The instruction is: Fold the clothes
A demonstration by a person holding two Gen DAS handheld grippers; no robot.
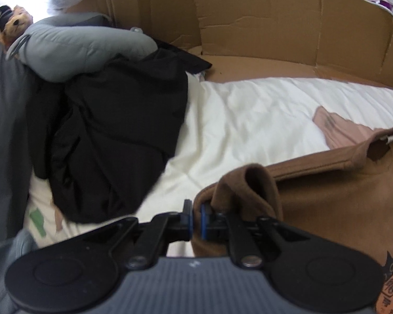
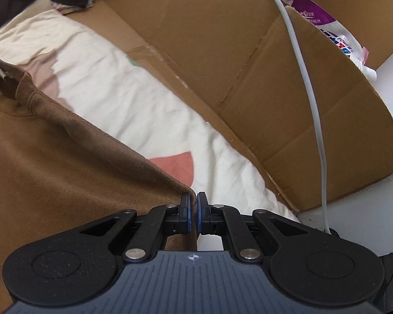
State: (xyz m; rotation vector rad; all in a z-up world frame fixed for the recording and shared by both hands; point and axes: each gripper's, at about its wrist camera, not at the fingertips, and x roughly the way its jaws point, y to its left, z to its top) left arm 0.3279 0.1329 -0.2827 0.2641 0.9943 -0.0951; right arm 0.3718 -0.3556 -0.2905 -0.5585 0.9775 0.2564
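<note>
In the left wrist view, our left tongs point(image 1: 195, 218) pinch a bunched fold of the brown sweatshirt point(image 1: 327, 183), which lies on the white bedsheet point(image 1: 249, 120); a black garment point(image 1: 112, 136) is heaped toward the bed's far-left corner. In the right wrist view, our right tongs point(image 2: 193, 216) grip the sweatshirt's corner point(image 2: 180, 188), near the bed's cardboard-lined edge point(image 2: 249, 78).

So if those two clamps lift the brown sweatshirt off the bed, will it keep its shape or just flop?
Probably flop: the brown sweatshirt already curls into a soft roll where the left gripper pinches it. It looks thick and fleecy, so likely a bit heavy and not slippery. Held only at the edges by that and the right gripper, the middle would likely sag toward the white bedding.
</note>
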